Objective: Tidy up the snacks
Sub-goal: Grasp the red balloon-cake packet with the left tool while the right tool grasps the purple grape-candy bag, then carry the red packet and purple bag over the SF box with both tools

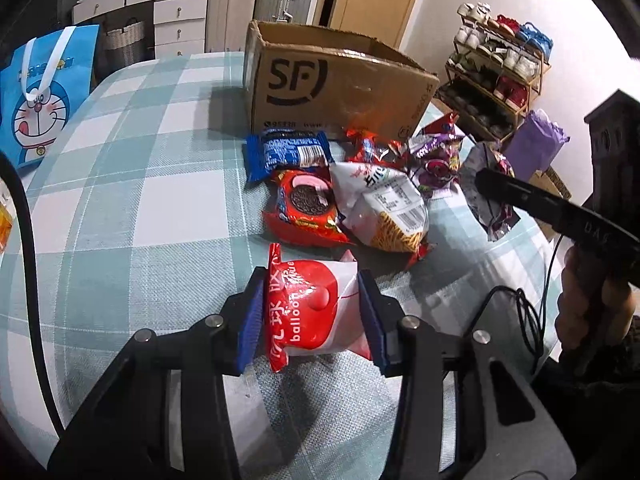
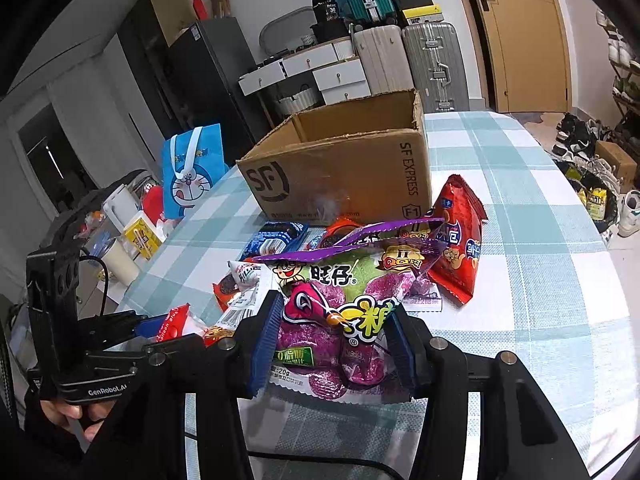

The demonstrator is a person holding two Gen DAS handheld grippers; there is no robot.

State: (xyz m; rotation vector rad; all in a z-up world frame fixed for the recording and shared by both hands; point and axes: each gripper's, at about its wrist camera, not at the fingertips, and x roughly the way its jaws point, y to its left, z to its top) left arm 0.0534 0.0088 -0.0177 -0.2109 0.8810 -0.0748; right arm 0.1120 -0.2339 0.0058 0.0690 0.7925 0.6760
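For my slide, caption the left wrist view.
Left hand-held gripper shut on red-and-white balloon snack packet, brown cardboard box behind.

snacks (image 1: 344, 196) before box (image 1: 340, 92), on table (image 1: 140, 160)

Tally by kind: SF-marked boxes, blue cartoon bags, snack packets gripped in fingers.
SF cardboard box: 1
Blue cartoon bag: 1
Gripped snack packets: 2 (balloon packet in left gripper, purple candy packet in right gripper)
Total: 4
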